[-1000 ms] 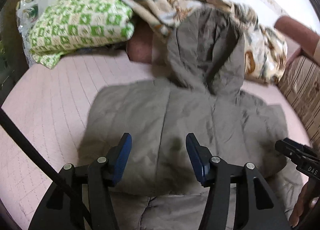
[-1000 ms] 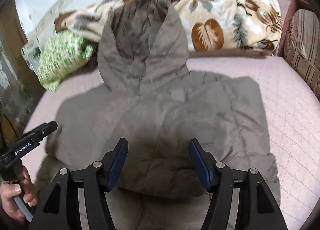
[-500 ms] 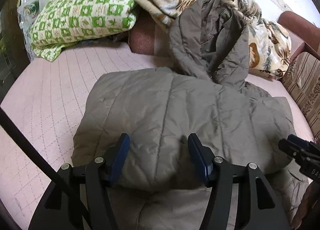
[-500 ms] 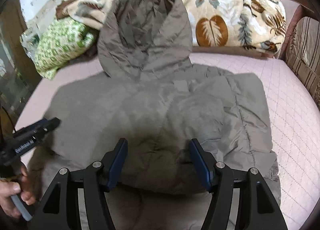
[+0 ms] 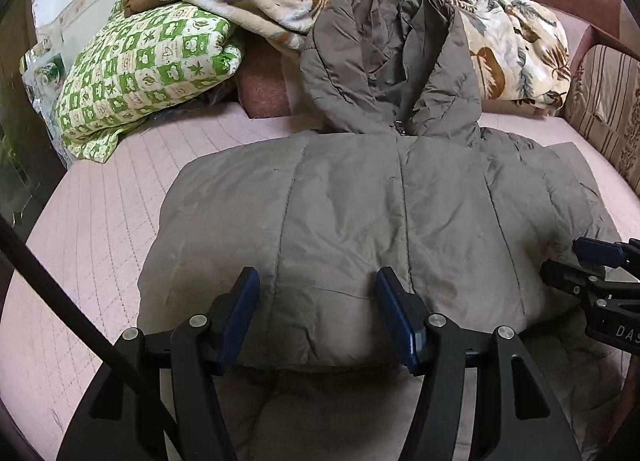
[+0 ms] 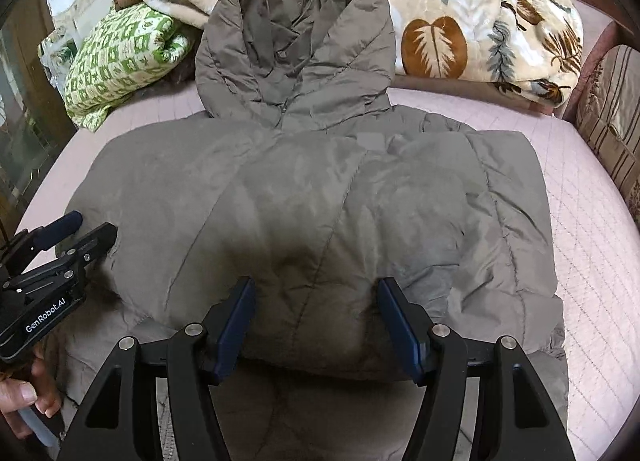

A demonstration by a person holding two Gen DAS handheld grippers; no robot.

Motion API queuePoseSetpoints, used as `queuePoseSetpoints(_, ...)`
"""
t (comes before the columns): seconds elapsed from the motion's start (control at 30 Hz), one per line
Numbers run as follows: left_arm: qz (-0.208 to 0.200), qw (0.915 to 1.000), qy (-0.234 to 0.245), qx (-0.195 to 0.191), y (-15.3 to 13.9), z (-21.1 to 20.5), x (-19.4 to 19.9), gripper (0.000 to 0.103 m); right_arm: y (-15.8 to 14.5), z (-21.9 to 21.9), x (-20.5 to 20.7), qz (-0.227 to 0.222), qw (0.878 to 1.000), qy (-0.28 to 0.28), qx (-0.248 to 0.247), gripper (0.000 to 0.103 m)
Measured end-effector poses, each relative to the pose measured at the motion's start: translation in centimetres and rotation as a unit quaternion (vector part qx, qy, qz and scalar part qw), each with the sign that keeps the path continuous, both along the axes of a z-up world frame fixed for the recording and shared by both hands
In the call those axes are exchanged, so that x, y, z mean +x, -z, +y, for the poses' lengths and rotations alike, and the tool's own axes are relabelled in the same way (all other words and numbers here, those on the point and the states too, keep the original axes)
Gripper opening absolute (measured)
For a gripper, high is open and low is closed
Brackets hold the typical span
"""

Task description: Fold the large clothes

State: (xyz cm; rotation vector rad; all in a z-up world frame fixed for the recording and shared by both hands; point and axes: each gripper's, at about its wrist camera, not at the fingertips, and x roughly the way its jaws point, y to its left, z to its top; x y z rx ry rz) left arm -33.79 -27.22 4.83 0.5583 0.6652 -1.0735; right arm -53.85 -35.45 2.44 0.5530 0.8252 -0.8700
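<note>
Jacket, puffy grey-brown quilted nylon, lies doubled over on the pink quilted mattress, hood propped against the leaf-print blanket. Left gripper and right gripper hover over the fold, fingers apart, gripping nothing, probably readying another fold.

Bare pink mattress lies free on both sides of the padded jacket; behind, a green pillow and leaf-print blanket block the way.

Folded grey puffer jacket on pink bed, left tool hovering parted above
</note>
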Motion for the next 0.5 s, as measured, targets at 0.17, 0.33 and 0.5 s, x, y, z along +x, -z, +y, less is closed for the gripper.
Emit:
queuePoseSetpoints(0.17, -0.016, 0.9999, 0.002, 0.002, 0.21, -0.08, -0.35, 0.06, 0.38, 0.07, 0.12, 0.004, 1.0, -0.001, -0.002, 0.069)
queuePoseSetpoints(0.33, -0.034, 0.9994, 0.004, 0.005, 0.26, -0.31, -0.71, 0.06, 0.49, 0.13, 0.13, 0.006, 1.0, -0.003, -0.003, 0.069)
queuePoseSetpoints(0.5, -0.036, 0.9993, 0.004, 0.004, 0.17, -0.27, -0.75, 0.06, 0.51, 0.19, 0.16, 0.005, 1.0, -0.002, -0.003, 0.069)
